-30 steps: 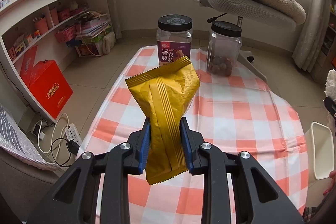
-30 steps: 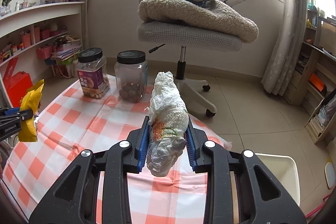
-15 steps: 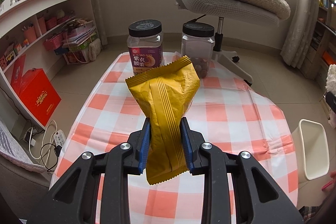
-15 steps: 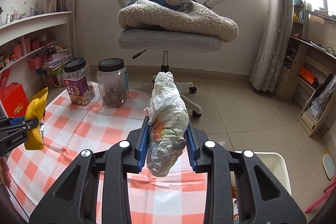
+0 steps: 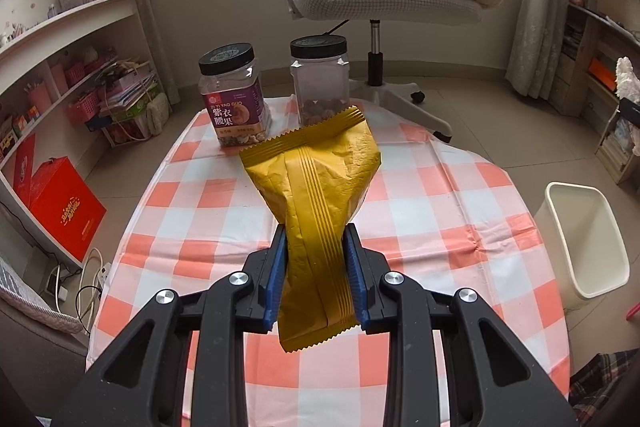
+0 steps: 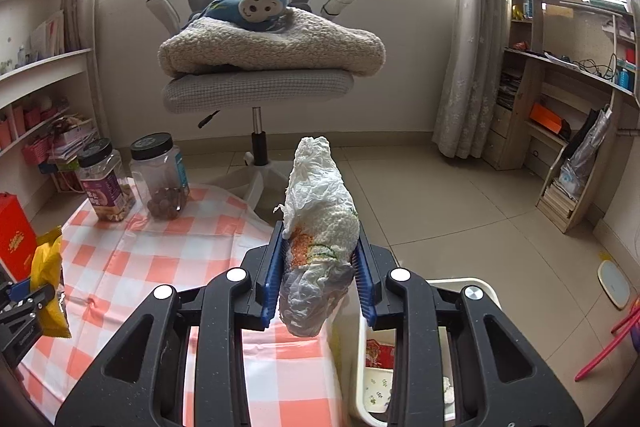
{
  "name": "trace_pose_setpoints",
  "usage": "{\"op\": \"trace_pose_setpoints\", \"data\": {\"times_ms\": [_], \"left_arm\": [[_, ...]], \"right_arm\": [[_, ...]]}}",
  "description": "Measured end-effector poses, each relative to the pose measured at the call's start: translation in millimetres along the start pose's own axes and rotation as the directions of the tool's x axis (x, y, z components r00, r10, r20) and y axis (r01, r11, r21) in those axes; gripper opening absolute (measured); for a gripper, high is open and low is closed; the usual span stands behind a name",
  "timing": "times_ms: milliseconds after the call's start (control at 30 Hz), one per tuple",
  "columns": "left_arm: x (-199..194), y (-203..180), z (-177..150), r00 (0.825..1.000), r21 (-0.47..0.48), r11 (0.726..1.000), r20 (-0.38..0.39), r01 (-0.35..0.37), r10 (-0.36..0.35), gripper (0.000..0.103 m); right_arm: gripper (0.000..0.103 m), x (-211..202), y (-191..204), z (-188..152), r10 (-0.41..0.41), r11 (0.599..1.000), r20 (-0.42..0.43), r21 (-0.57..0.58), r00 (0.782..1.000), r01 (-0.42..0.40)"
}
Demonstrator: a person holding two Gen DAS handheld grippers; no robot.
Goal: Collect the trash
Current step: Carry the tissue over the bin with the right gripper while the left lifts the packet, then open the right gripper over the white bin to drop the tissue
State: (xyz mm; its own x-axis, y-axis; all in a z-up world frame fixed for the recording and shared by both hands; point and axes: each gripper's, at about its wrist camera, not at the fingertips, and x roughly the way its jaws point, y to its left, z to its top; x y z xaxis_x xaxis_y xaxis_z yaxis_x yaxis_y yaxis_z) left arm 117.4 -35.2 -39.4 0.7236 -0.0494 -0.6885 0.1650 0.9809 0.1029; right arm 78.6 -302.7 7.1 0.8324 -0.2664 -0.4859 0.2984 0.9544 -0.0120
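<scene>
My left gripper (image 5: 316, 259) is shut on a yellow snack wrapper (image 5: 316, 195) and holds it above the checked tablecloth (image 5: 432, 195). My right gripper (image 6: 319, 259) is shut on a crumpled white tissue wad (image 6: 320, 207), held at the table's right edge, just left of the white trash bin (image 6: 486, 287). The bin has some trash inside and also shows in the left wrist view (image 5: 580, 247) at the right of the table. The left gripper with the wrapper shows at the left edge of the right wrist view (image 6: 44, 279).
Two black-lidded plastic jars (image 5: 234, 95) (image 5: 320, 79) stand at the table's far edge. A grey office chair (image 6: 260, 83) with a blanket and plush monkey stands beyond. Shelves line the left wall (image 5: 72, 39); a red box (image 5: 64, 211) sits on the floor.
Both grippers have moved to the right with their loads. The bin has come further into both views and now lies just under and right of the right gripper.
</scene>
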Motion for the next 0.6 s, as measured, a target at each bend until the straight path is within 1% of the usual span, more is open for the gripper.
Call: {"op": "trace_pose_setpoints", "data": {"times_ms": [100,267,400,600], "left_arm": [[-3.7,-11.1,-2.9,1.000,-0.025,0.999,-0.006,0.029,-0.029,0.029],[-5.5,-42.4,-5.2,0.997,-0.031,0.996,-0.022,0.078,-0.079,0.029],[-6.6,-68.5,-0.5,0.991,-0.043,0.991,-0.034,0.127,-0.128,0.029],[-14.1,-121.0,12.0,0.981,-0.001,0.981,-0.024,0.194,-0.194,0.029]], "right_arm": [[0.030,-0.3,-22.7,-0.9,-0.036,0.999,-0.019,0.039,0.999,0.037],[0.030,-3.4,-63.2,-1.4,-0.094,0.989,-0.037,0.107,0.995,0.098],[0.030,-1.1,-93.9,-4.3,-0.134,0.976,-0.078,0.162,0.988,0.145],[0.031,0.8,-138.5,-9.4,-0.184,0.949,-0.140,0.233,0.973,0.213]]}}
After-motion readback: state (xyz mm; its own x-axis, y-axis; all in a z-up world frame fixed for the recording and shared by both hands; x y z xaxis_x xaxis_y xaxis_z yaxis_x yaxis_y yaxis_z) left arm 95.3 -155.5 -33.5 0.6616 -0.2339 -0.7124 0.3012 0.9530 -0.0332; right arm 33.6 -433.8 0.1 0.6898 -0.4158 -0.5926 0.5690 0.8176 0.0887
